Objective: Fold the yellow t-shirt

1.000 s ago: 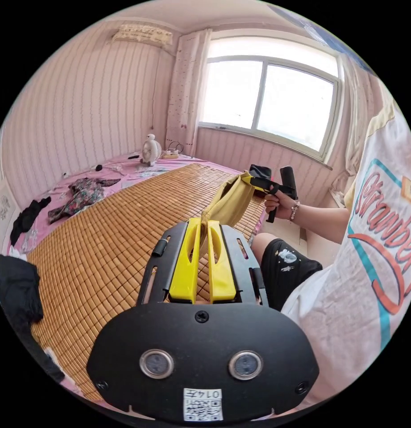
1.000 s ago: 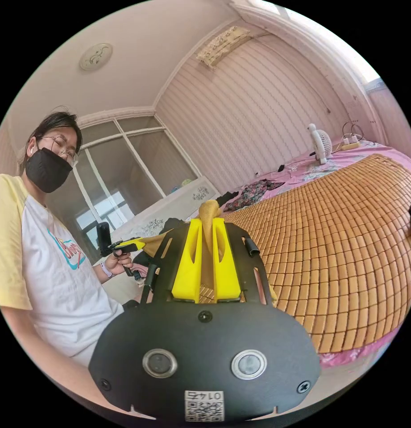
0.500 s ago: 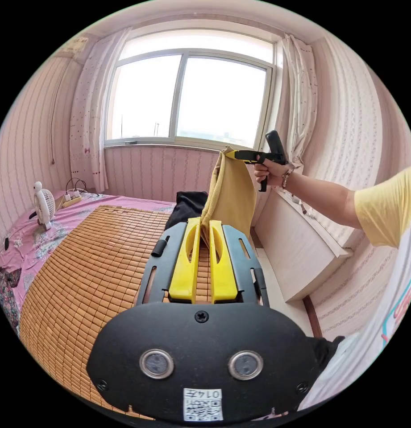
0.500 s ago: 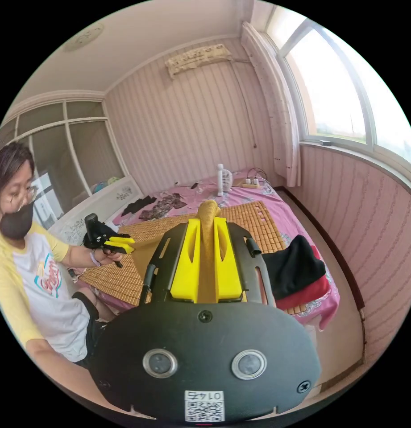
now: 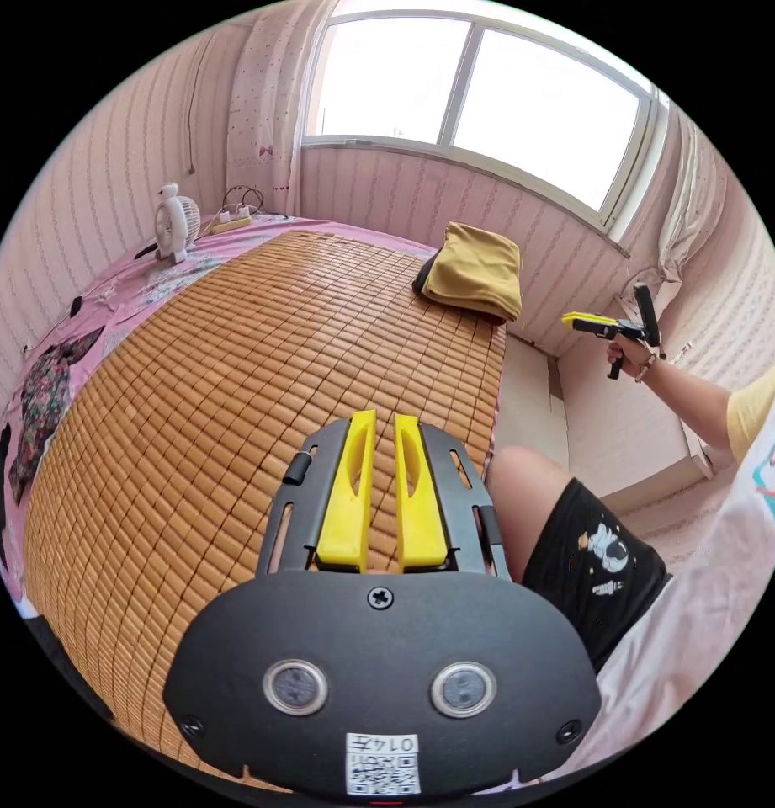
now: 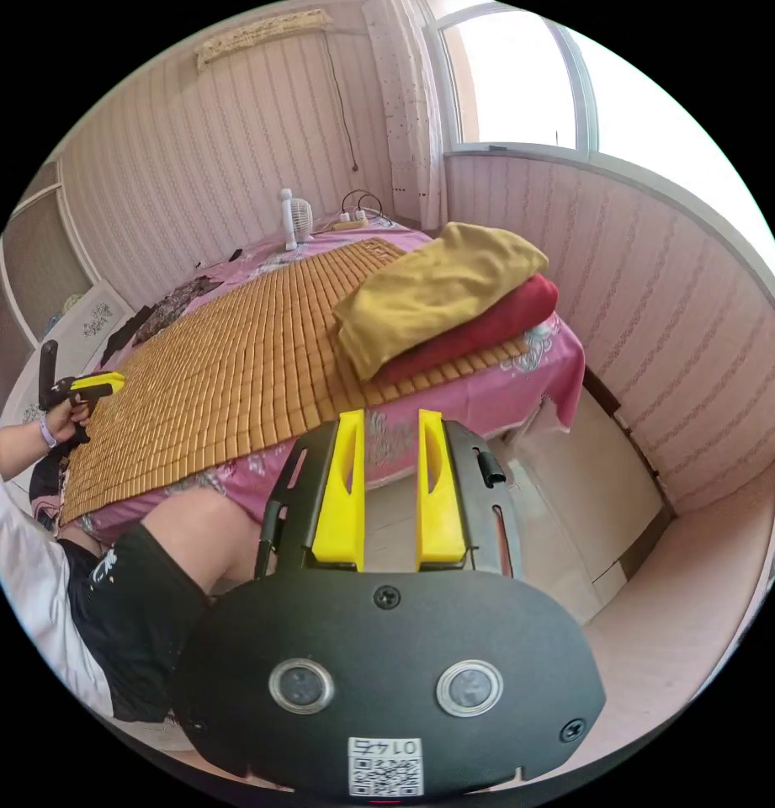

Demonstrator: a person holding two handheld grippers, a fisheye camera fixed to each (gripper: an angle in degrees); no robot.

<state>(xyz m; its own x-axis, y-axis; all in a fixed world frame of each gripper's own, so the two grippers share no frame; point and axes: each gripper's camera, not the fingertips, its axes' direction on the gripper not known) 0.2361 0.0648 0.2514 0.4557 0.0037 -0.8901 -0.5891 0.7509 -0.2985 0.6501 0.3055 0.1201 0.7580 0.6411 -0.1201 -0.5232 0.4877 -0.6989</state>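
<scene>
Yellow t-shirt [image 6: 433, 290] sits folded atop red garment [image 6: 488, 324] at bamboo mat [image 5: 236, 362] corner. Left gripper [image 5: 376, 421] and right gripper [image 6: 389, 418] both empty, jaws apart. Risk: stack overhangs the mat edge, a nudge could slide it off.

The yellow t-shirt [image 6: 433, 290] covers most of the red garment [image 6: 488, 324] beneath it, and a dark item [image 5: 427, 275] under it is barely visible. The floral garment [image 5: 35, 404] far from the t-shirt is too distorted to identify. Whether the distant right gripper [image 5: 582, 321] has its jaws parted cannot be resolved in the left gripper view.
</scene>
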